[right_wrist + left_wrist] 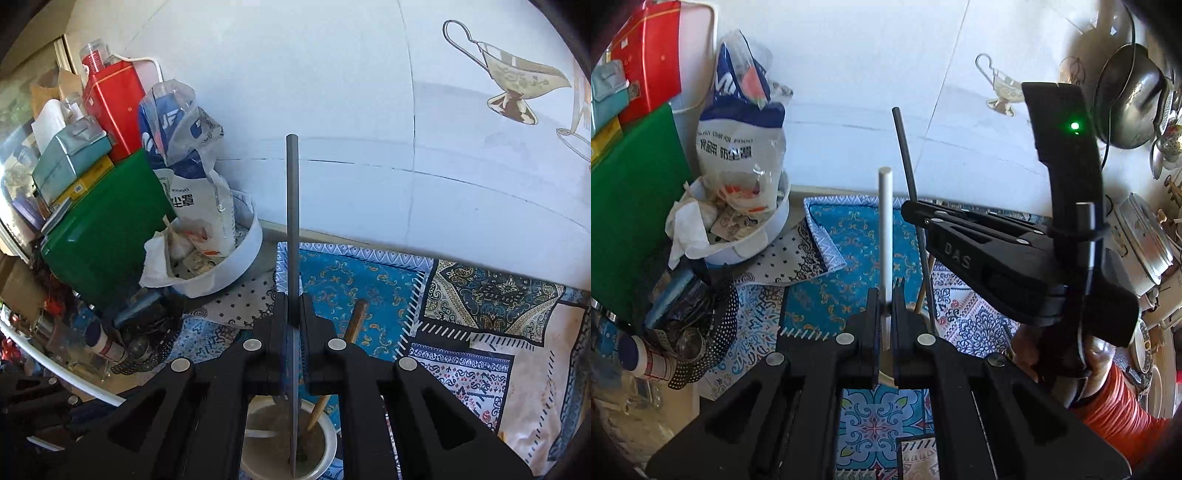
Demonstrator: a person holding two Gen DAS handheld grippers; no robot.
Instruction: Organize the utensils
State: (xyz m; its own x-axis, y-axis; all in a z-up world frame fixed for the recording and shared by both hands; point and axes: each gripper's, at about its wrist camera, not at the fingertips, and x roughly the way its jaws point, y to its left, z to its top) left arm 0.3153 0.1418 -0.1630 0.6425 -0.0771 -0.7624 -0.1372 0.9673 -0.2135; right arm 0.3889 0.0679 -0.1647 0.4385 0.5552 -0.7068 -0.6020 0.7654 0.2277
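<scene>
A patterned cloth [480,295] is covering the table across the lower half of both views, with a white wall [332,92] rising behind it. At the left edge a green box [103,229] is standing beside a white bowl [236,266] stuffed with a plastic bag [742,140].

In the lower middle of the right wrist view, a white cup [328,443] is sitting under the jaws, already holding a wooden stick [354,321].

The right gripper [294,306] is clamping a dark chopstick [292,206] with its jaws fully closed; the stick's lower tip is reaching down into the cup.

The left gripper [885,295] is pinching a white chopstick [885,229], jaws all but closed on it, upright in the centre of its view.

Both sticks are crowding the same cup, so the grippers could be knocking together, and a tilted release might be tipping the cup or dropping a stick onto the cloth.
</scene>
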